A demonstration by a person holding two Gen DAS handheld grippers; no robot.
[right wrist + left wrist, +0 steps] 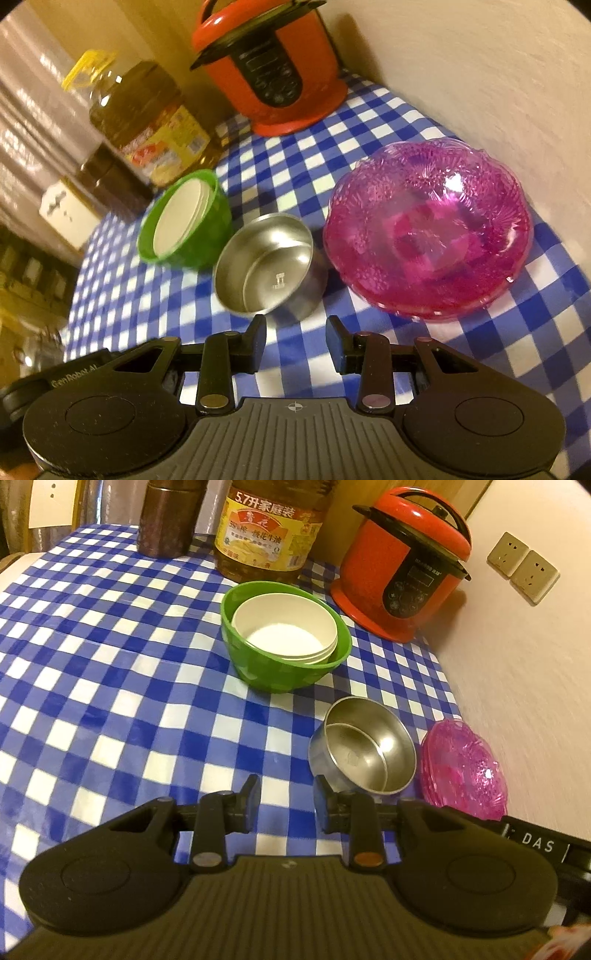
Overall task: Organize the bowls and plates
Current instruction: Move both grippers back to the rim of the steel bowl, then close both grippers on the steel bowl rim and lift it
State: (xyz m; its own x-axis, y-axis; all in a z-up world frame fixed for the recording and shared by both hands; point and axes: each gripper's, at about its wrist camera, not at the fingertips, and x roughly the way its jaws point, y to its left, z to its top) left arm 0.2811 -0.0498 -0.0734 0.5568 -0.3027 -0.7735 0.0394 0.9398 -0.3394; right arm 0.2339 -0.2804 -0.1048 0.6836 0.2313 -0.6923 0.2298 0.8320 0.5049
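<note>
Both hand-held grippers are hovering with jaws apart and empty: the left hand-held gripper [286, 797] and right hand-held gripper [296, 336] are facing the stainless steel bowls [267, 264], nested on the checked counter [303, 177] just ahead, the left one nearer.

We see a red pressure cooker [402, 572] standing at the back of the table [92, 683], which wears a blue-and-white checked cloth. Beside it stand a big oil bottle [267, 531] and a dark jar [168, 517]. Two wall sockets [522, 566] sit to the cooker's right.
</note>
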